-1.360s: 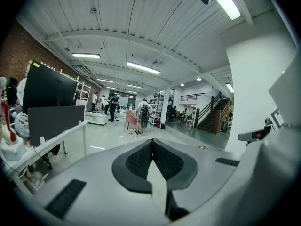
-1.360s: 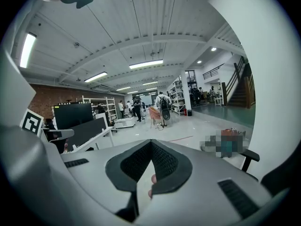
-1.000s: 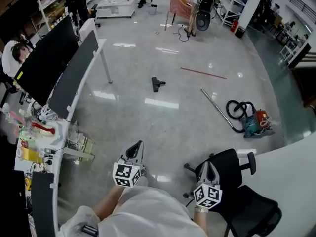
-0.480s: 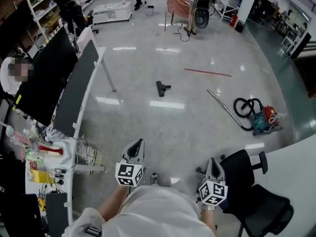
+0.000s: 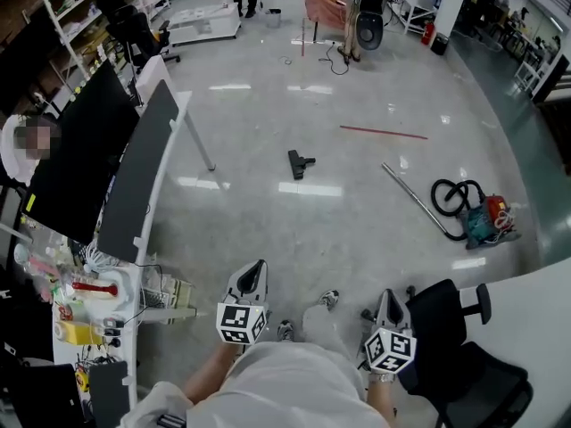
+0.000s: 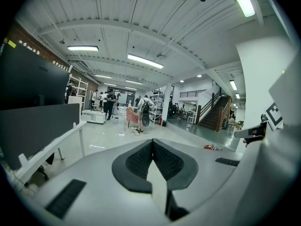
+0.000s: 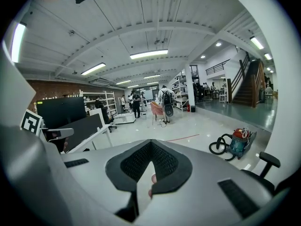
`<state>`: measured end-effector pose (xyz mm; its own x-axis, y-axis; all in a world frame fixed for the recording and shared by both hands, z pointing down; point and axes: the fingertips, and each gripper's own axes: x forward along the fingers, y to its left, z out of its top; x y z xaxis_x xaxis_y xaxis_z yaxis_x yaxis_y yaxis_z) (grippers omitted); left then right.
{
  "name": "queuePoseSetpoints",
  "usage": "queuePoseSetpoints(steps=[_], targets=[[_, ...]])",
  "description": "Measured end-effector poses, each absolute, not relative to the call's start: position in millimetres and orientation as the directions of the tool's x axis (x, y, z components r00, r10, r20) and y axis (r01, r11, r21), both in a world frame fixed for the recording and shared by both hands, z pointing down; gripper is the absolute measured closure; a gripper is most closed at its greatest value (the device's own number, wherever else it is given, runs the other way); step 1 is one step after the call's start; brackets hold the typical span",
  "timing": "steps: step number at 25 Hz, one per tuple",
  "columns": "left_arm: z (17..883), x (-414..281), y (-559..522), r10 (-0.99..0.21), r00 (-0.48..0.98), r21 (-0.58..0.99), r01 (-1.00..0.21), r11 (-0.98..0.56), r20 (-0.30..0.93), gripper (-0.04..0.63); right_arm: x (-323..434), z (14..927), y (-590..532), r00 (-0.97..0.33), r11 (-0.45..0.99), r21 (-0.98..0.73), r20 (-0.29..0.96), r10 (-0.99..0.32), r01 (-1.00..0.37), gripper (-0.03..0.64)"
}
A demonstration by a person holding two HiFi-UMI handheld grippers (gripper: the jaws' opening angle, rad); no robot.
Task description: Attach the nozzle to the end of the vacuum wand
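1. Floor (image 5: 268,230): glossy, fills most of head view.
2. Desk screen (image 5: 134,176): dark, left edge; clutter below it.
3. Chair (image 5: 455,355): black, lower right, just beside R gripper.
4. Vac (image 5: 489,219): red/teal, right of centre, w/ black hose (image 5: 446,194) looped beside it.
5. Wand (image 5: 417,200): silver tube flat on floor, running from centre-right down toward hose; free end points up-left.
6. L gripper (image 5: 253,275): bottom centre, clenched, nothing between jaws (image 6: 152,147).
7. R gripper (image 5: 387,300): bottom, right of centre, likewise clenched & empty (image 7: 150,149).
8. Nozzle (image 5: 301,162): black, centre of frame, on floor, well apart from wand & from both grippers.

Risks (est.):
- Jaws must open before any pick-up; if they reach the parts closed they nudge them away.
- Slick floor: nozzle or wand prob. skids or rolls under a sideways push.
- Chair close on R side: a leg could catch it.
- Hose loop near wand: may drag or snag when wand lifts.
- Nozzle socket & wand end off-axis: the join jams.
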<state>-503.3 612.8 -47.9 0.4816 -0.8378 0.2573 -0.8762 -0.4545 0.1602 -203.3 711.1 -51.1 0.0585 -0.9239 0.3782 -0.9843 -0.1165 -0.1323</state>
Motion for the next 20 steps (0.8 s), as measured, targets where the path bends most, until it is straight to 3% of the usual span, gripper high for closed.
queuePoseSetpoints(steps=[9,20], targets=[[-38,-494,545,-0.87,0.38,0.125,-0.925,-0.359,0.313,0.584,-181,-40,617,-0.023,-0.04,-0.154,0.387,-0.922,-0.987,0.614],[-57,-403,457,-0.894,0.341,0.112,-0.94,-0.322,0.29,0.584,-85,-34,522,-0.064,-0.008,-0.178,0.396,-0.916,-0.984,0.614]])
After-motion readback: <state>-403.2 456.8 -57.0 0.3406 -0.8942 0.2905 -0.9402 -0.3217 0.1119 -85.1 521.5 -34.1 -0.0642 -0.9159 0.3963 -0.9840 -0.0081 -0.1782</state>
